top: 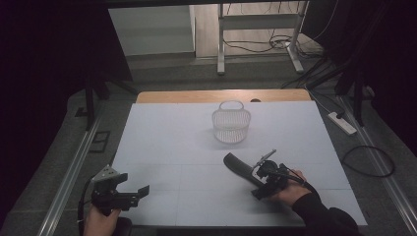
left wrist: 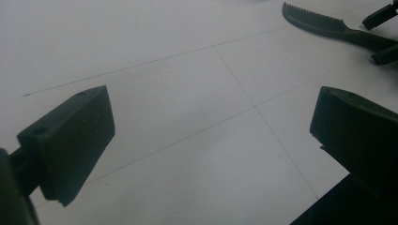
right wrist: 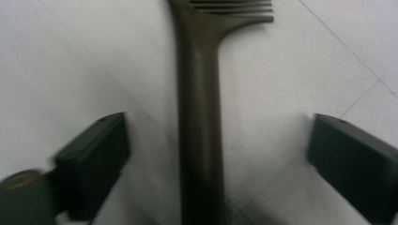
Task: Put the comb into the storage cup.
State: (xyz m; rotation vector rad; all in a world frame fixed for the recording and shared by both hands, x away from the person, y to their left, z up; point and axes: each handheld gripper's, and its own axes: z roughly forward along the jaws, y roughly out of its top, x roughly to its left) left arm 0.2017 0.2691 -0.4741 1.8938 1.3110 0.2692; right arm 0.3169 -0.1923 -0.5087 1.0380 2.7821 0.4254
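Observation:
A dark comb lies flat on the white table cover, right of centre. Its handle runs between the two jaws of my right gripper, which is open and astride it, with a gap on each side. In the high view my right gripper sits over the comb's near end. My left gripper rests at the table's front left corner, open, with bare cover between its jaws. The comb also appears far off in the left gripper view.
A small white wire basket with a handle stands upright at the back centre of the table. A strip of wooden tabletop shows behind the cover. Cables and a power strip lie on the floor to the right.

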